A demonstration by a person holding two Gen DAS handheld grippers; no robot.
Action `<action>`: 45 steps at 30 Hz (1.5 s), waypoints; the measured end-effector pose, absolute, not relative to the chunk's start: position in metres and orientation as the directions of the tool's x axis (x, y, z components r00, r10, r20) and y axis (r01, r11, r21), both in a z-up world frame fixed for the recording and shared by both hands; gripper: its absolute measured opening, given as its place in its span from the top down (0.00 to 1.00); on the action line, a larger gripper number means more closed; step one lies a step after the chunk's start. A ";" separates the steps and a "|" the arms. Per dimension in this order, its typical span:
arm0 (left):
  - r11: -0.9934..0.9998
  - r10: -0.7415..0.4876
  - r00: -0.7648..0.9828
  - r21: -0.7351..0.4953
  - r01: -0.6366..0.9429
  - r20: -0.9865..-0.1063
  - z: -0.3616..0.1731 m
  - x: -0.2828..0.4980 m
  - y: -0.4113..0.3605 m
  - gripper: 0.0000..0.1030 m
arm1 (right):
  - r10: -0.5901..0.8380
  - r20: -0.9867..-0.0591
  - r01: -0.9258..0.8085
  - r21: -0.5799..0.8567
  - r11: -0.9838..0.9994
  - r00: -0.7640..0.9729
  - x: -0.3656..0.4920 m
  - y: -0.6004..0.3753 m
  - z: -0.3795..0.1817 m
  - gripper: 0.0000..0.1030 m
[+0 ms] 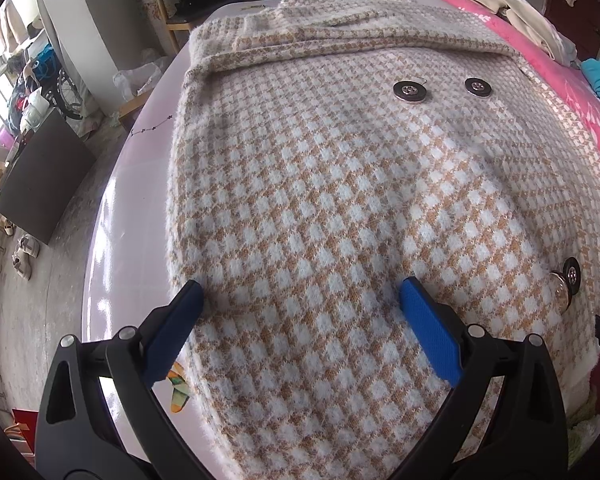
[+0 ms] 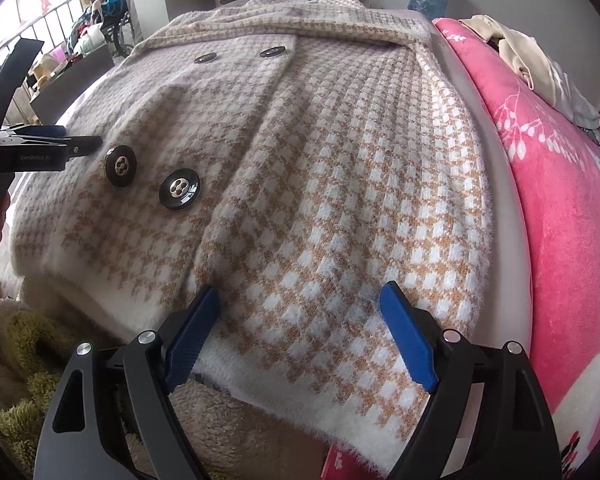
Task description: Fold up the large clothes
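Checked coat (image 2: 300, 184) flat beneath both grippers' wide-spread jaws, ungripped.

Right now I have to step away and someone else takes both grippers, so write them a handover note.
Left gripper: jaws open, over the coat's left part, holding nothing.
Right gripper: jaws open, over the near right hem, holding nothing.
Coat: checked, spread front up on the bed, buttons showing, pink blanket on its right.
Done: laid out, top edge turned over.
Left: likely the main folds.
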State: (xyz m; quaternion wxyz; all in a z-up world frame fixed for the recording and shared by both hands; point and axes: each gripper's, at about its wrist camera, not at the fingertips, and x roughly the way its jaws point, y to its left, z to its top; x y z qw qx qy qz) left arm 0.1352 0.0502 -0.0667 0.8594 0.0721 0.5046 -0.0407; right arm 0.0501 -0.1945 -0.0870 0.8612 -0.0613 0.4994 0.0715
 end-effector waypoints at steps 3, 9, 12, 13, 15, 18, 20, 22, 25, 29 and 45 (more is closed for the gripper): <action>0.981 0.028 0.525 0.124 0.148 -0.851 -0.060 0.128 0.049 0.08 | 0.067 -0.870 -0.189 -0.031 0.981 0.488 0.050 -0.195 -0.087 0.21; 0.990 -0.055 0.516 0.019 0.137 -0.855 -0.042 0.095 0.081 0.08 | 0.076 -0.870 -0.200 -0.026 0.979 0.487 0.050 -0.196 -0.087 0.21; 0.990 -0.120 0.498 -0.069 0.120 -0.859 -0.037 0.070 0.103 0.11 | 0.079 -0.871 -0.200 -0.022 0.980 0.485 0.051 -0.196 -0.087 0.21; 0.989 -0.142 0.491 -0.097 0.116 -0.860 -0.036 0.062 0.109 0.13 | 0.078 -0.871 -0.199 -0.024 0.980 0.484 0.051 -0.196 -0.087 0.21; 0.983 -0.182 0.463 -0.155 0.095 -0.867 -0.038 0.048 0.119 0.26 | 0.077 -0.873 -0.201 -0.024 0.979 0.481 0.051 -0.197 -0.088 0.21; 0.967 -0.253 0.414 -0.244 0.074 -0.874 -0.050 0.028 0.131 0.37 | 0.078 -0.874 -0.201 -0.023 0.979 0.480 0.052 -0.196 -0.088 0.21; 0.956 -0.288 0.384 -0.284 0.068 -0.877 -0.059 0.017 0.135 0.41 | 0.075 -0.875 -0.200 -0.026 0.979 0.478 0.053 -0.196 -0.088 0.21; 0.943 -0.325 0.350 -0.329 0.048 -0.879 -0.068 0.010 0.139 0.45 | 0.070 -0.876 -0.200 -0.030 0.979 0.477 0.053 -0.195 -0.088 0.21; 0.929 -0.358 0.336 -0.369 0.033 -0.871 -0.077 0.003 0.141 0.46 | 0.067 -0.876 -0.197 -0.033 0.980 0.477 0.053 -0.194 -0.088 0.21; 0.896 -0.430 0.322 -0.442 0.040 -0.843 -0.087 0.004 0.141 0.46 | 0.064 -0.876 -0.196 -0.035 0.980 0.479 0.053 -0.194 -0.088 0.21; 0.793 -0.602 0.335 -0.592 0.145 -0.725 -0.066 -0.002 0.130 0.46 | 0.065 -0.876 -0.202 -0.037 0.979 0.477 0.053 -0.195 -0.088 0.20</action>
